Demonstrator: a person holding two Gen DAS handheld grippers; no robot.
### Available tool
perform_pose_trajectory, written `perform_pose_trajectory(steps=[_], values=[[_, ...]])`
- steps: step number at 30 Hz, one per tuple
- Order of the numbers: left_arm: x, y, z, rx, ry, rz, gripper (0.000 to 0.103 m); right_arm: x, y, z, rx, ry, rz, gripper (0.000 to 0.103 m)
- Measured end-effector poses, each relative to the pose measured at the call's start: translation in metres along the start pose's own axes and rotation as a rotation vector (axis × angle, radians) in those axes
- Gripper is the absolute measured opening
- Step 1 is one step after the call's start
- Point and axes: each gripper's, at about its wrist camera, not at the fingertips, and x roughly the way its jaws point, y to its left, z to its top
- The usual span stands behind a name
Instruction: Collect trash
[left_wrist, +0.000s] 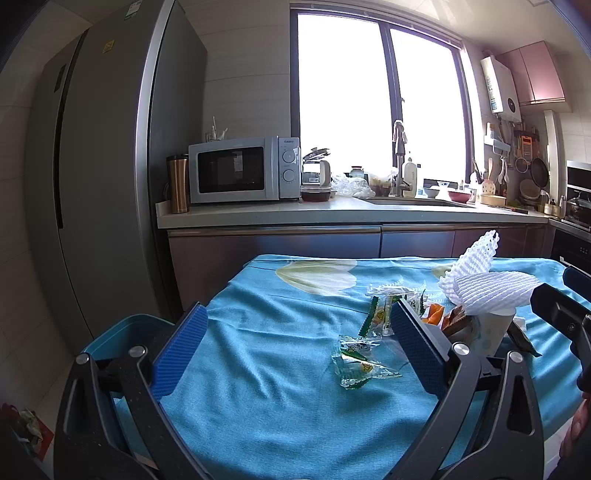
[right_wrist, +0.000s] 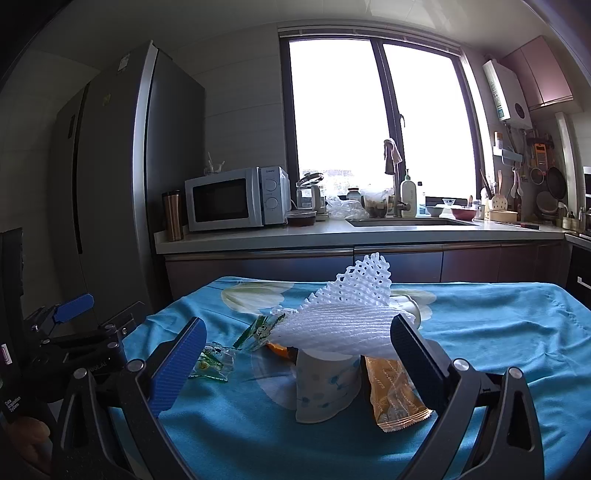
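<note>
Trash lies on a table under a blue cloth (left_wrist: 266, 343). White foam fruit netting (right_wrist: 343, 325) rests on an overturned paper cup (right_wrist: 325, 387), next to an orange snack wrapper (right_wrist: 395, 395) and orange peel (right_wrist: 277, 349). Clear green candy wrappers (left_wrist: 354, 363) lie to the left, also in the right wrist view (right_wrist: 212, 363). My left gripper (left_wrist: 299, 347) is open and empty, above the cloth, left of the pile. My right gripper (right_wrist: 295, 365) is open and empty, its jaws on either side of the cup and netting, not touching them.
A blue bin (left_wrist: 125, 332) stands at the table's left edge, behind my left gripper's left finger. Beyond the table are a kitchen counter (left_wrist: 332, 214) with a microwave (left_wrist: 240, 170) and sink, and a tall fridge (left_wrist: 103, 147) at left.
</note>
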Motion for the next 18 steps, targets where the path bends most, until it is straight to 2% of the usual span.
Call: perform_pose_trajectory(steps=[18], values=[[0.0023, -0.0001, -0.0019, -0.004, 0.007, -0.001, 0.097, 0.0029, -0.0032, 0.0013, 0.010, 0.011, 0.009, 0.096]])
